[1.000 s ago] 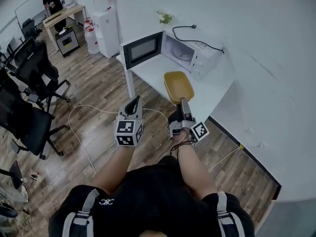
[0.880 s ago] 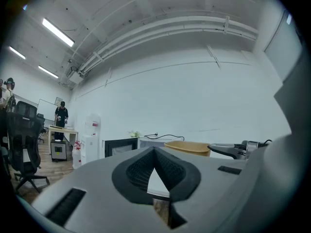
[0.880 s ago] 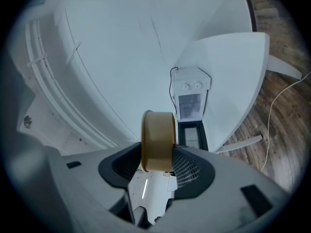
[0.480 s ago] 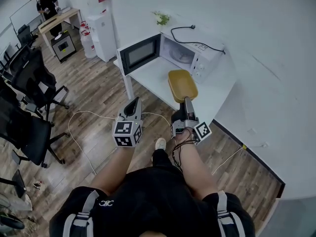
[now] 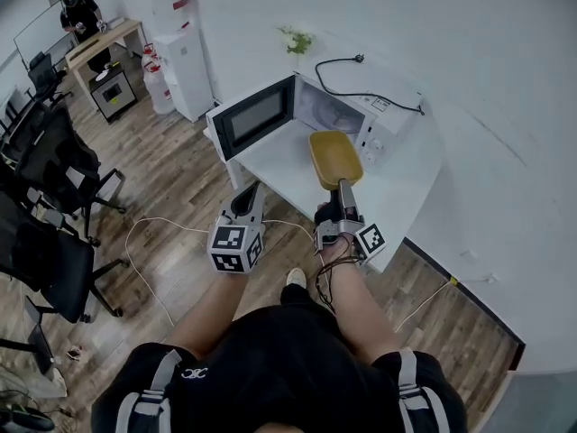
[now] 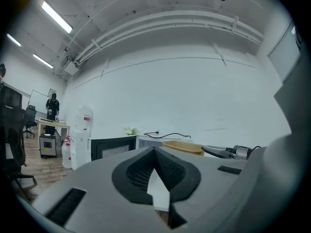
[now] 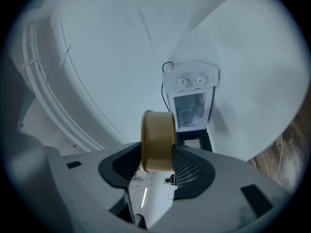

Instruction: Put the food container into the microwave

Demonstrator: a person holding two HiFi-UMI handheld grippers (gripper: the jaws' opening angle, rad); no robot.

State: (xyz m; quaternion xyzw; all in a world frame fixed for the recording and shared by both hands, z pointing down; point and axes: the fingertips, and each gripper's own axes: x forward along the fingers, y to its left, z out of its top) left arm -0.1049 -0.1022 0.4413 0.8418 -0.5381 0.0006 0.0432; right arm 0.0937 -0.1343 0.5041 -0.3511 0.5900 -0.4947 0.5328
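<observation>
A yellow food container (image 5: 334, 158) hangs over the white table (image 5: 397, 197), just in front of the white microwave (image 5: 356, 115), whose door (image 5: 253, 118) stands wide open to the left. My right gripper (image 5: 341, 184) is shut on the container's near rim; in the right gripper view the container (image 7: 158, 141) sits clamped between the jaws, with the microwave's open cavity (image 7: 190, 109) straight ahead. My left gripper (image 5: 247, 198) is shut and holds nothing, hovering over the floor left of the table; its closed jaws (image 6: 155, 171) point toward the microwave door (image 6: 112, 146).
A black power cable (image 5: 356, 79) lies behind the microwave near a small plant (image 5: 296, 39). A white cable (image 5: 153, 242) runs across the wooden floor. Office chairs (image 5: 54, 170) stand at left; a water dispenser (image 5: 185, 66) and a person at a desk (image 5: 81, 16) are far back.
I have stepped closer to the table. The right gripper has carried the container forward toward the microwave opening. The left gripper stays shut at about the same place.
</observation>
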